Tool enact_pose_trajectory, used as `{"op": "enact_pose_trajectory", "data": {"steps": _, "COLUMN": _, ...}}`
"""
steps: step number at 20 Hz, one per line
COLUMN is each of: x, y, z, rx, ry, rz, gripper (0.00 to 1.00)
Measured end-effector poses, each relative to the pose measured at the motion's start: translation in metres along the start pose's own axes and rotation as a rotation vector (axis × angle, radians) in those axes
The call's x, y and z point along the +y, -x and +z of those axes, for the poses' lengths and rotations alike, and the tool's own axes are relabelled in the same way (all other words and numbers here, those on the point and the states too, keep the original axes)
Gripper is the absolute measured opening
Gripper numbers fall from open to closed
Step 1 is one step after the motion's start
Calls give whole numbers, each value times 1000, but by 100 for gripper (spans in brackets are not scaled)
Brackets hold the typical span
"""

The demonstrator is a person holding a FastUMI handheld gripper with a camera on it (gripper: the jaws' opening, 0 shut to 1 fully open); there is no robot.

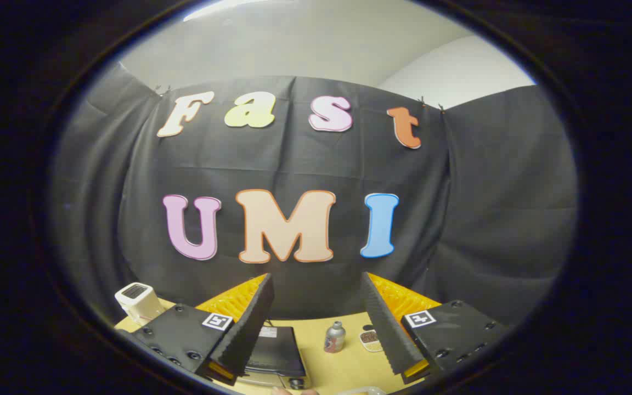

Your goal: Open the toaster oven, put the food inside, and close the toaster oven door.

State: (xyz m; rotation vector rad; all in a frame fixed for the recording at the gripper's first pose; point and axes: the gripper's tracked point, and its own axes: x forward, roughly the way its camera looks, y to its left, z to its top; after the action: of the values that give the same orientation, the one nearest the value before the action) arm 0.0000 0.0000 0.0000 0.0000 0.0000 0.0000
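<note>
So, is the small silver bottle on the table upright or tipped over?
Upright: the silver bottle stands on the table with its cap on top, between the open tool's fingers, untouched.

I see a light wooden table [349, 367] in front of the black cloth wall [486, 219]. On the table stands a small silver bottle [335, 336], upright. At the far left corner sits a white boxy device [137, 302].
</note>
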Motion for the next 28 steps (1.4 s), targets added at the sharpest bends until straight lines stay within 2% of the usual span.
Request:
{"op": "enact_pose_trajectory", "data": {"steps": 4, "x": 29, "y": -1, "z": 10, "rx": -19, "ry": -2, "rz": 48, "gripper": 98}}
{"op": "enact_pose_trajectory", "data": {"steps": 13, "x": 88, "y": 7, "z": -24, "rx": 27, "ry": -27, "rz": 169, "gripper": 98}}
{"op": "enact_pose_trajectory", "data": {"steps": 16, "x": 119, "y": 14, "z": -53, "rx": 46, "ry": -59, "rz": 231, "gripper": 98}}
{"op": "enact_pose_trajectory", "data": {"steps": 19, "x": 143, "y": 23, "z": -87, "rx": 67, "ry": -64, "rz": 259, "gripper": 98}}
{"op": "enact_pose_trajectory", "data": {"steps": 28, "x": 182, "y": 45, "z": -219, "rx": 220, "ry": -20, "rz": 259, "gripper": 98}}
